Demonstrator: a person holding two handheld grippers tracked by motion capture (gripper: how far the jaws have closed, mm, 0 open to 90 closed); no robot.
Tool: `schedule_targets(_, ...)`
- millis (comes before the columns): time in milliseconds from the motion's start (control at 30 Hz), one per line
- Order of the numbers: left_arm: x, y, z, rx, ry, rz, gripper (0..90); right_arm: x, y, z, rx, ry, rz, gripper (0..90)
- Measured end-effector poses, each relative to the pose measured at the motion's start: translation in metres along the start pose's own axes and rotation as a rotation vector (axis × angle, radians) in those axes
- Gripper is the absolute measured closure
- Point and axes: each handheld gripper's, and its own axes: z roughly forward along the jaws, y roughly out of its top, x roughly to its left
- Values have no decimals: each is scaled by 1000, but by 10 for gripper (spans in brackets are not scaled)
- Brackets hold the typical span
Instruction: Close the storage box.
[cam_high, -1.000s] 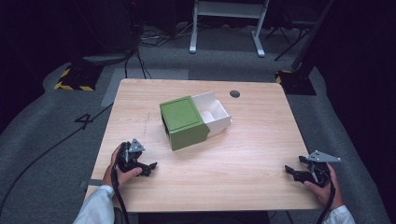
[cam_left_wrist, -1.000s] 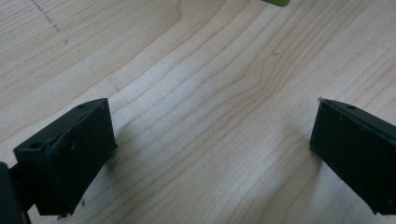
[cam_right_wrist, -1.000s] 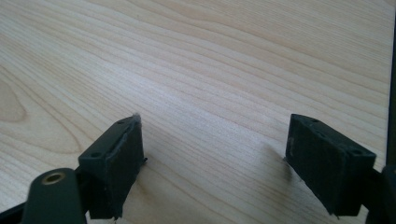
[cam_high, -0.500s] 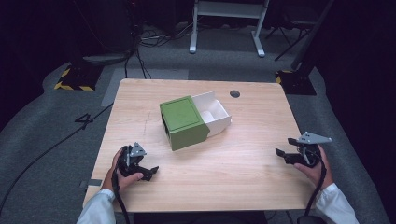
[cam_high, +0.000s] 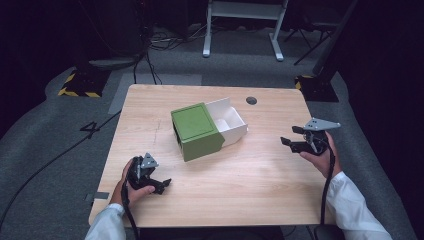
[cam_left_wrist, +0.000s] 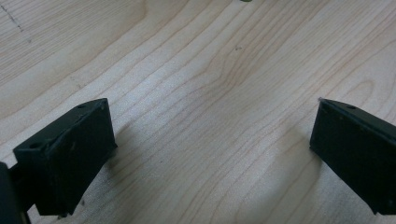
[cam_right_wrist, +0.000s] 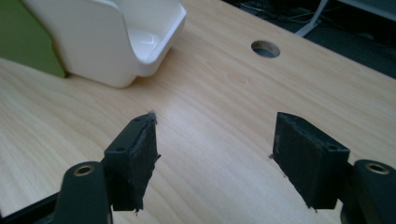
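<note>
Nearest the person, the left tool (cam_high: 161, 183) rests low on the tabletop (cam_high: 250, 195), jaws wide and empty. The right tool (cam_high: 294, 141), also wide and empty, points left at the white drawer (cam_high: 231, 120) protruding from the green box (cam_high: 195, 129) mid-table, and looks better placed to reach it.

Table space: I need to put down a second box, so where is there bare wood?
The table is bare along its near edge between the left gripper and the right gripper, and along the left side beside the green box. The middle is crowded by the box and its white drawer; a cable hole sits behind.
</note>
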Motion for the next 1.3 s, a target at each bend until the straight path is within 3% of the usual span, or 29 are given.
schedule_targets(300,0,0,0,0,0,0,1,8,38,27,-48,35,-1,337)
schedule_targets(367,0,0,0,-1,1,0,1,12,45,35,-54,42,-22,350)
schedule_targets(733,-1,0,0,-3,8,-2,2,30,66,88,-5,80,-40,473)
schedule_targets(967,0,0,0,-4,7,-2,2,30,67,107,-11,109,25,483)
schedule_targets(1300,-1,0,0,-1,10,-1,4,28,52,131,82,121,42,459)
